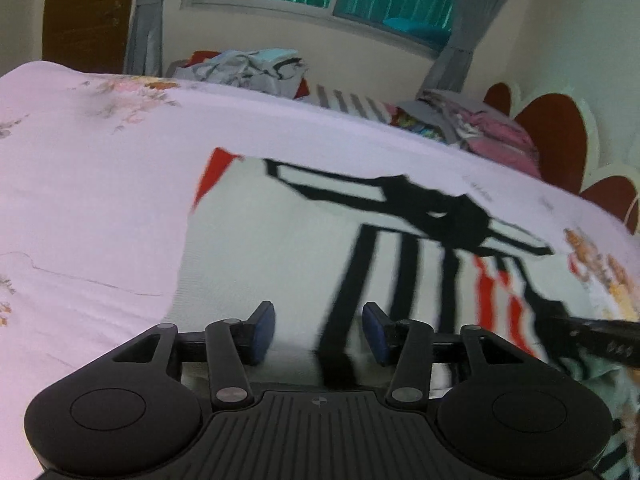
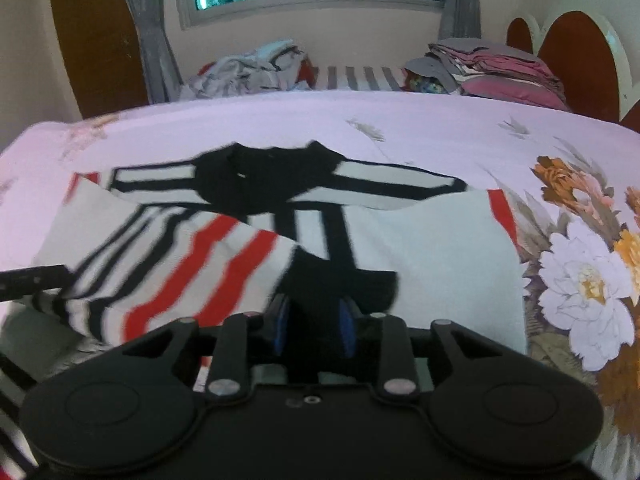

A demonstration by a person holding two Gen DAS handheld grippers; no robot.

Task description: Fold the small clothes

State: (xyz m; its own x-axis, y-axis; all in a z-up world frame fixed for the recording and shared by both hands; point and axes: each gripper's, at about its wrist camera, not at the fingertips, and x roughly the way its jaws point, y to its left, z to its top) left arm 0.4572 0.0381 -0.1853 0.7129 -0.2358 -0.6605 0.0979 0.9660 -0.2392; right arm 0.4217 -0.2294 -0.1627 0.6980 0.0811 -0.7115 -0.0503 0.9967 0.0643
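A small white shirt (image 1: 272, 248) with black and red stripes and a black collar (image 2: 264, 176) lies flat on the bed. One striped sleeve (image 2: 192, 272) is folded across the body, and its black cuff (image 2: 344, 284) ends just ahead of my right gripper (image 2: 314, 328). That gripper's blue pads stand a little apart, with dark cloth showing in the gap but not pinched. My left gripper (image 1: 320, 332) hovers open over the shirt's white left part, nothing between its fingers. Each gripper's tip shows at the edge of the other view.
The bed carries a pink floral sheet (image 2: 440, 132). A loose pile of clothes (image 2: 248, 68) lies at the far edge, and a folded stack (image 2: 500, 68) sits at the back right by the brown headboard (image 2: 576, 60). A window and grey curtains are behind.
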